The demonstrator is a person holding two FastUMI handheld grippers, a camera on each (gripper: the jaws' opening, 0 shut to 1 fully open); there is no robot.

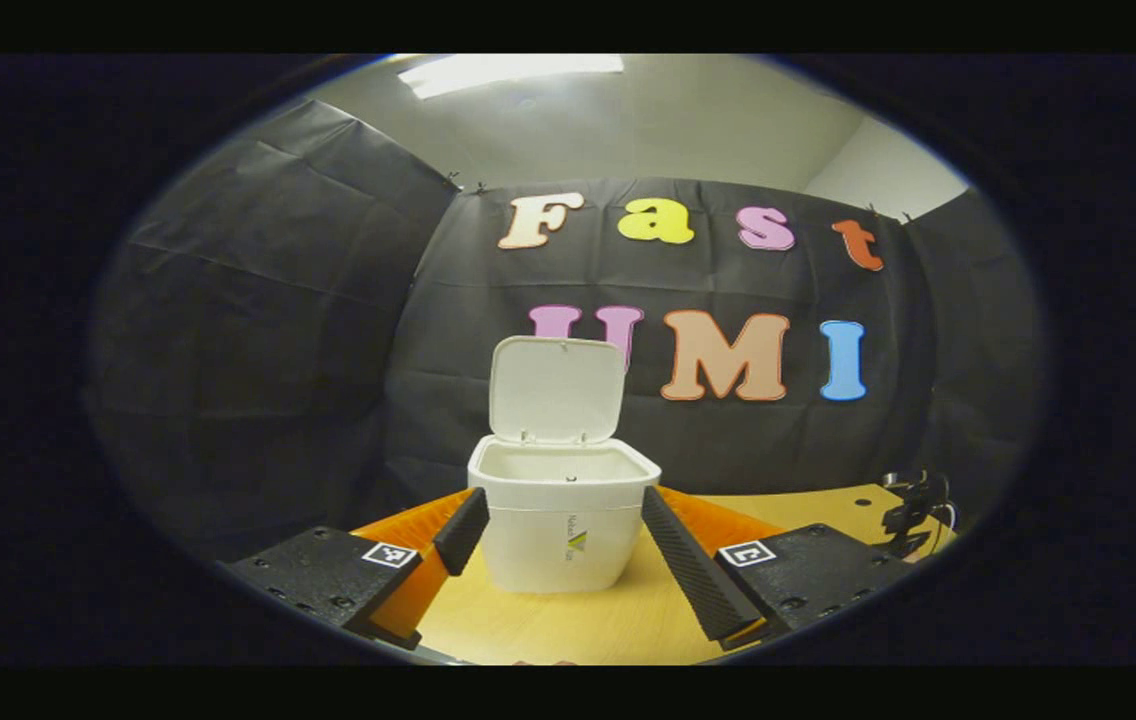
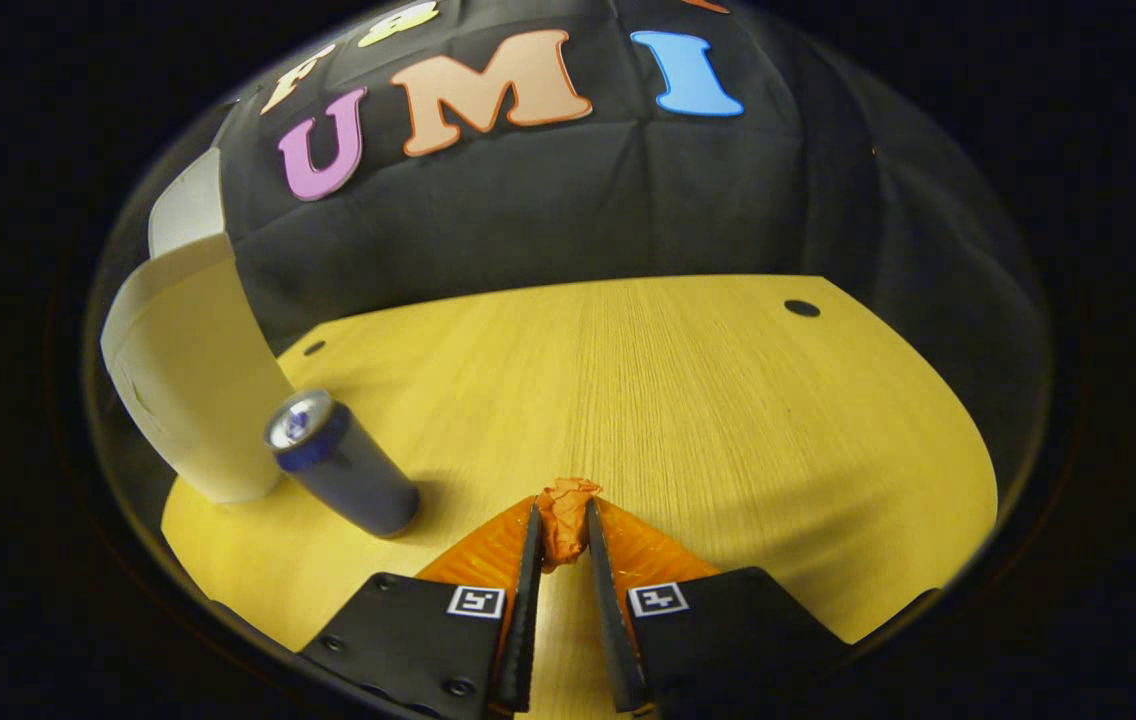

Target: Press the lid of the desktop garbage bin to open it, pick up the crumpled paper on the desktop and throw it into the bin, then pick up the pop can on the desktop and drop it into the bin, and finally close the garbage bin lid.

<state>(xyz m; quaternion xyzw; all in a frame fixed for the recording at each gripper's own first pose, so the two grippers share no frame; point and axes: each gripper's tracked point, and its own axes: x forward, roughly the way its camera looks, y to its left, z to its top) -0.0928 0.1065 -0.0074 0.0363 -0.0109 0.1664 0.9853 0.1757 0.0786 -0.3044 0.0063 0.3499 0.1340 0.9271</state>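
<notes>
- In the left gripper view, the left gripper (image 1: 560, 535) is hovering low over the desktop (image 1: 568, 625) with its fingers spread wide and grasping nothing, framing the garbage bin (image 1: 562, 520) that is standing just ahead of them.
- The bin's lid (image 1: 556, 388) is standing upright, so the mouth is already open. The risk here, as I judge it, is a nudge from those spread fingers sliding the light bin or tipping the lid back down before anything goes in.
- In the right gripper view, the bin (image 2: 190, 390) is sitting at the far left edge, with the pop can (image 2: 340, 462) standing upright just beside it; whether they are touching I cannot tell.
- The can is lying between the paper and the bin, so a low sweep leftward could be knocking it over and sending it rolling across the desk; lifting first looks safer.
- Further right, at the centre, the right gripper (image 2: 561, 530) is closing on the crumpled paper (image 2: 566, 520), with both fingers pressing its sides and the wad poking out past the tips.
- The hold seems to be near the fingertips, on soft, springy paper, so it could be slipping out during the carry, or snagging on a pad and failing to drop at release.
- The paper appears to be at or just above the desk surface, so the throw into the bin is not yet done, and the can and lid steps are waiting.
</notes>
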